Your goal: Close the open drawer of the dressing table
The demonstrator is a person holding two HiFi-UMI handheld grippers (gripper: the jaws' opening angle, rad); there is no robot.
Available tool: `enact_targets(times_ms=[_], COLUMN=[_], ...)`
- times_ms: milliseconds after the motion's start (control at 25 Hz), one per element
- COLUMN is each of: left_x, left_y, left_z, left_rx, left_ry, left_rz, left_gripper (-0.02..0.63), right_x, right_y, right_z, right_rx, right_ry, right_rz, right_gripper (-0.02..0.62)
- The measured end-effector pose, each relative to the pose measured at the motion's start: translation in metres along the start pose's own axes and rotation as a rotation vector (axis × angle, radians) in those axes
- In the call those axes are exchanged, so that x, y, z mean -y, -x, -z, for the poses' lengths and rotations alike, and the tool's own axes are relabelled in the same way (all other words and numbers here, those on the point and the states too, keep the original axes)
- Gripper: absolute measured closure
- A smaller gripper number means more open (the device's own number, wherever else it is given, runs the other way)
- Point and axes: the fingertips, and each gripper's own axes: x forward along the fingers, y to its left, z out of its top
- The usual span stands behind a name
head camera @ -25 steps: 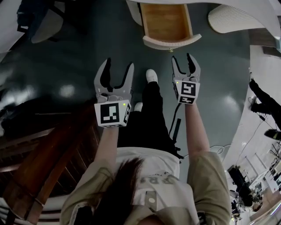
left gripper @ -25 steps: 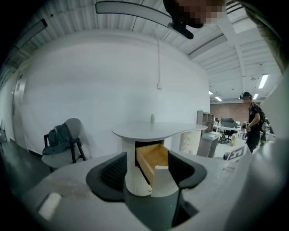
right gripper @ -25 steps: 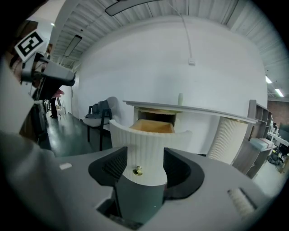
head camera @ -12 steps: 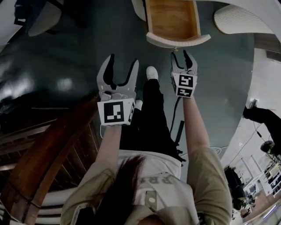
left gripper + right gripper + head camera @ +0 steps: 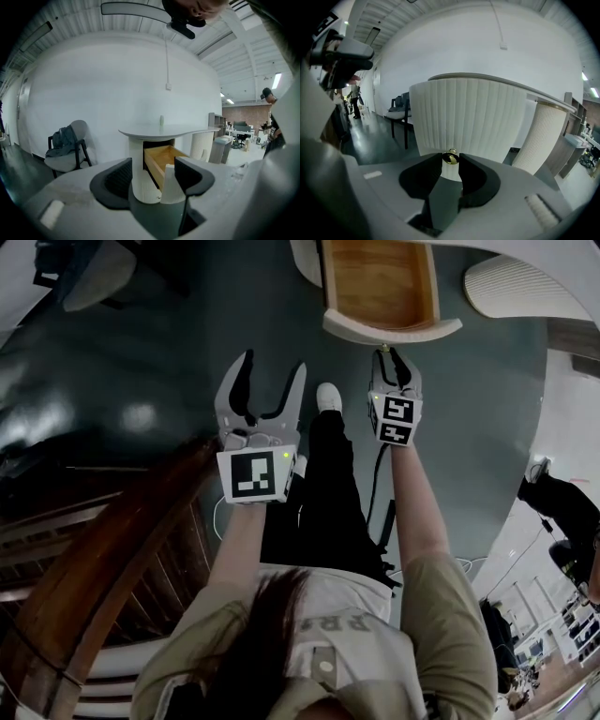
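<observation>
Left gripper (image 5: 272,367) hangs low and nearest, jaws spread wide, nothing in them; it's spare. Right gripper (image 5: 392,357) is ahead of it at the drawer front (image 5: 394,332). Its jaws have just been closing and now stand narrow, with the brass knob (image 5: 450,158) between the tips, which look to be touching it on both sides. Knob is small, round and smooth, so likely slippery and a poor thing to shove on off-axis; I'd hold it only for guidance, or put the push on the ribbed front around it. Drawer (image 5: 380,282) is pulled well out of the dressing table (image 5: 168,129). It's a wooden box and looks empty, so probably stiff, light and easy on its runners if pushed straight. White shoe (image 5: 325,397) stands just short of the front. Watch the tabletop overhang above and the fluted pedestal (image 5: 536,136) to the right. Dark floor (image 5: 169,362) to the left is open; the chair (image 5: 70,150) sits well apart.
</observation>
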Motion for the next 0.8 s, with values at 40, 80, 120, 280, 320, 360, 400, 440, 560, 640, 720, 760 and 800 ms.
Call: enact_targets(times_ms=[40, 80, 120, 280, 320, 360, 400, 440, 560, 640, 720, 760, 800], left_x=[-0.0005, -0.0009, -0.0010, 0.0017, 0.0026, 0.0034, 0.0042, 0.0048, 0.0050, 0.0046, 0.0038, 0.0033, 0.0028], left_y=[-0.0002, -0.0005, -0.0009, -0.0024, -0.0026, -0.0031, -0.0039, -0.0047, -0.0066, -0.0077, -0.0089, -0.0094, -0.0097], left_z=[0.0000, -0.0002, -0.0006, 0.0001, 0.0005, 0.0007, 0.0008, 0.0005, 0.0002, 0.0016, 0.0026, 0.0029, 0.0033], left_rx=[0.001, 0.002, 0.002, -0.003, -0.004, -0.006, -0.007, -0.008, -0.007, -0.010, -0.012, -0.011, -0.011], left_ry=[-0.001, -0.002, -0.002, -0.002, -0.005, -0.008, -0.010, -0.010, -0.012, -0.012, -0.010, -0.010, -0.009], left_rz=[-0.001, -0.002, -0.003, 0.003, 0.005, 0.006, 0.007, 0.008, 0.008, 0.007, 0.003, 0.002, 0.000], left_gripper=[0.317, 0.316, 0.316, 0.316, 0.316, 0.316, 0.316, 0.316, 0.316, 0.316, 0.316, 0.316, 0.316], right_x=[-0.0003, -0.0003, -0.0002, 0.0007, 0.0005, 0.0003, 0.0003, 0.0007, 0.0006, 0.0003, 0.0005, 0.0003, 0.0002], right_y=[0.0000, 0.0001, 0.0001, -0.0008, -0.0008, -0.0006, -0.0004, -0.0002, 0.0000, -0.0003, -0.0008, -0.0011, -0.0013], right_z=[0.0000, 0.0000, 0.0001, 0.0025, 0.0032, 0.0032, 0.0030, 0.0028, 0.0013, 0.0013, 0.0014, 0.0011, 0.0008], right_rx=[0.001, 0.000, -0.002, -0.024, -0.027, -0.028, -0.027, -0.027, -0.017, -0.012, -0.010, -0.007, -0.004], right_ry=[0.000, 0.001, 0.004, 0.005, 0.003, 0.001, 0.001, 0.002, 0.008, 0.010, 0.009, 0.008, 0.008], right_rz=[0.000, 0.000, 0.002, 0.007, 0.006, 0.004, 0.003, 0.002, -0.002, -0.006, -0.008, -0.009, -0.009], right_gripper=[0.480, 0.480, 0.482, 0.482, 0.483, 0.483, 0.483, 0.483, 0.483, 0.483, 0.483, 0.485, 0.485])
